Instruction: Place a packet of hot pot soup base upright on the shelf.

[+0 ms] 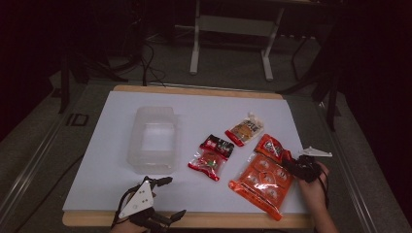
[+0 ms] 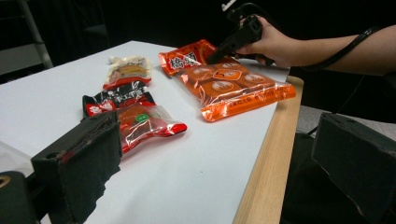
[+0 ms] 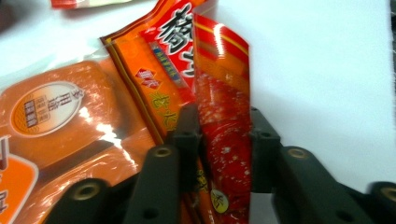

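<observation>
A big orange snack packet [image 1: 262, 182] lies at the table's front right. My right gripper [image 1: 291, 165] reaches it from the right and is shut on its upper right edge. In the right gripper view the jaws [image 3: 224, 140] pinch a raised red fold of that orange packet [image 3: 70, 116]. My left gripper [image 1: 175, 196] rests at the front edge of the table, open, with nothing between its jaws. In the left gripper view the left gripper [image 2: 219, 172] stands wide, and the orange packet [image 2: 229, 86] lies farther off with the right gripper [image 2: 219, 51] on it.
A clear plastic tub [image 1: 151, 138] stands left of centre on the white board [image 1: 111, 121]. A red-and-black packet [image 1: 212, 156] lies in the middle and a beige packet [image 1: 245, 128] behind it. The wooden table edge [image 2: 266, 177] runs below my left gripper.
</observation>
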`<act>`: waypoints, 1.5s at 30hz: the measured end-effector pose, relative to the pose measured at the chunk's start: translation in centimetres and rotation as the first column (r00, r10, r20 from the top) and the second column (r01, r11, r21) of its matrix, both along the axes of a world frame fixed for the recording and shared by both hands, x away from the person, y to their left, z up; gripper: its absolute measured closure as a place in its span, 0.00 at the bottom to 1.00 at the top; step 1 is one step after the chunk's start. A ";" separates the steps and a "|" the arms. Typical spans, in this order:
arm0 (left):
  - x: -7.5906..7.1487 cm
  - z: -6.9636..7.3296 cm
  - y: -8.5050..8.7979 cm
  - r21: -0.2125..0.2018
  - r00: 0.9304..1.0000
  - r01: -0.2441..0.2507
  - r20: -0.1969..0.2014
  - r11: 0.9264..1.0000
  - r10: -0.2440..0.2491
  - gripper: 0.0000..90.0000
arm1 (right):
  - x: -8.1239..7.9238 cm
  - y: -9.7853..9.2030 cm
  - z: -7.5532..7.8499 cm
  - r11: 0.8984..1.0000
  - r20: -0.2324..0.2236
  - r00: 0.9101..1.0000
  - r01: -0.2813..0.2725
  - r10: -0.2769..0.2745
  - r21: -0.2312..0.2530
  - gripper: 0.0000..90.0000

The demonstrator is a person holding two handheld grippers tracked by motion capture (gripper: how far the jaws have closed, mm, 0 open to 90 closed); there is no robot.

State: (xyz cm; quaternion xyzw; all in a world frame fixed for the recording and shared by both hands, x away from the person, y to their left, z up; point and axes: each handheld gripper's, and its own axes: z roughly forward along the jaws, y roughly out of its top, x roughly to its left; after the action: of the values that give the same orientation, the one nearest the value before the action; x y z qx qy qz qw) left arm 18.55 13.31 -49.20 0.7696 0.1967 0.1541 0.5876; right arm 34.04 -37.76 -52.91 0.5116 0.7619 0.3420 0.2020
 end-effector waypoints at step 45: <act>0.3 0.4 0.7 -0.020 0.999 -0.047 -0.027 0.999 0.047 0.03 | -4.3 3.6 11.2 0.985 0.235 0.959 -0.171 0.160 0.028 1.00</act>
State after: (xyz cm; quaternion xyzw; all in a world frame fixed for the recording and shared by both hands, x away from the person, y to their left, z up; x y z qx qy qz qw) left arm 18.89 13.99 -48.79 0.7606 0.2241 0.1555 0.5891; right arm 29.71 -34.19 -41.68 0.4075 0.7648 0.4330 0.2480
